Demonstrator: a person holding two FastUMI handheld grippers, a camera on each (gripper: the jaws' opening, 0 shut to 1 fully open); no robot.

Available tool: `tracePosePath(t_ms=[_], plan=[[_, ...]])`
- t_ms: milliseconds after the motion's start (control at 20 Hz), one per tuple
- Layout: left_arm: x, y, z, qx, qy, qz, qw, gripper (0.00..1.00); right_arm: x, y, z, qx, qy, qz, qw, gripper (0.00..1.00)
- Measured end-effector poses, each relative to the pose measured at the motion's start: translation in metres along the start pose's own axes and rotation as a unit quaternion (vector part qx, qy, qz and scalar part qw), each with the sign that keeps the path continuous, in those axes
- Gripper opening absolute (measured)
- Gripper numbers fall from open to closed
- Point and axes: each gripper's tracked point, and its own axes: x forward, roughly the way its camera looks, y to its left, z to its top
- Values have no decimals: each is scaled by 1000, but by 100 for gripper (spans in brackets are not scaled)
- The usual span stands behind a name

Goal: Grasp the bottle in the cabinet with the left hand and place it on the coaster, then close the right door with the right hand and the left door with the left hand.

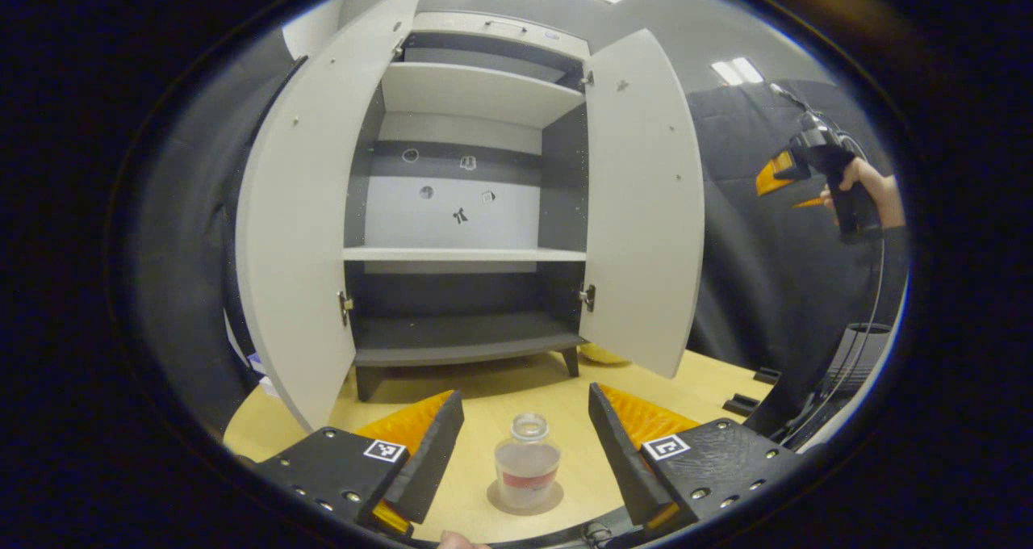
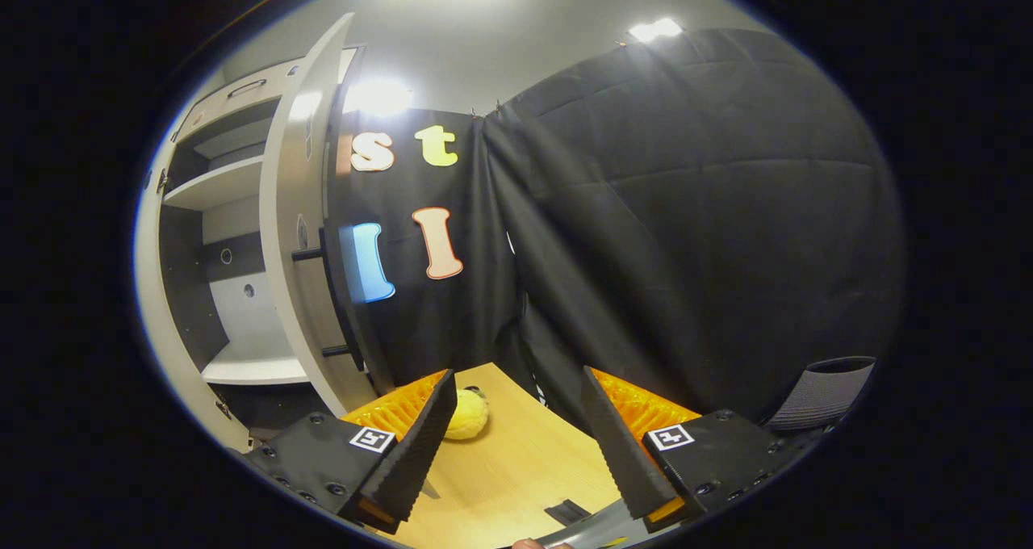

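Observation:
A small clear bottle (image 1: 527, 462) with a red label stands upright on a round coaster (image 1: 557, 500) on the wooden table. My left gripper (image 1: 524, 408) is open, its fingers on either side of the bottle and apart from it. The grey cabinet (image 1: 464, 210) stands behind with both doors swung open: left door (image 1: 303, 210), right door (image 1: 641, 202). My right gripper (image 2: 513, 396) is open with nothing between its fingers; the right door's edge (image 2: 303, 226) rises to its left. In the left gripper view that gripper (image 1: 795, 173) hangs in a hand at far right.
A yellow round object (image 2: 468, 416) lies on the table (image 2: 516, 460) beside the cabinet. Small black pieces (image 1: 746, 404) rest near the table's right edge. Black cloth walls close the booth behind and right. The cabinet's shelves (image 1: 464, 253) are bare.

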Motion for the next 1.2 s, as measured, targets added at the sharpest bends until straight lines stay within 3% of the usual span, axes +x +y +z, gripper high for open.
tracePosePath(t_ms=[50, 250, 550, 650, 850, 1000, 1050, 1200], plan=[[-3, 10, 19, 2, -9, 16, 1000, 90, 3, 0, 0, -6, -3, 1, 1000, 94], [-16, 60, 92, 25, -51, 97, 994, 90, 20, 1, 21, -41, -29, 12, 999, 98], [-26, 104, 174, -16, -82, 174, 981, 90, 48, 22, 45, -39, -55, 61, 996, 98], [-20, 109, 188, -23, -75, 192, 978, 90, 56, 32, 50, -24, -50, 86, 995, 94], [-4, 115, 193, -41, -34, 223, 973, 90, 78, 46, 59, -8, -37, 137, 990, 98], [8, 116, 204, -54, -16, 234, 971, 90, 90, 56, 69, -13, -39, 172, 984, 94], [14, 112, 201, -58, -5, 232, 971, 94, 92, 60, 69, -9, -37, 184, 982, 98], [21, 107, 212, -56, -4, 239, 969, 90, 97, 77, 73, 5, -37, 229, 973, 98]])
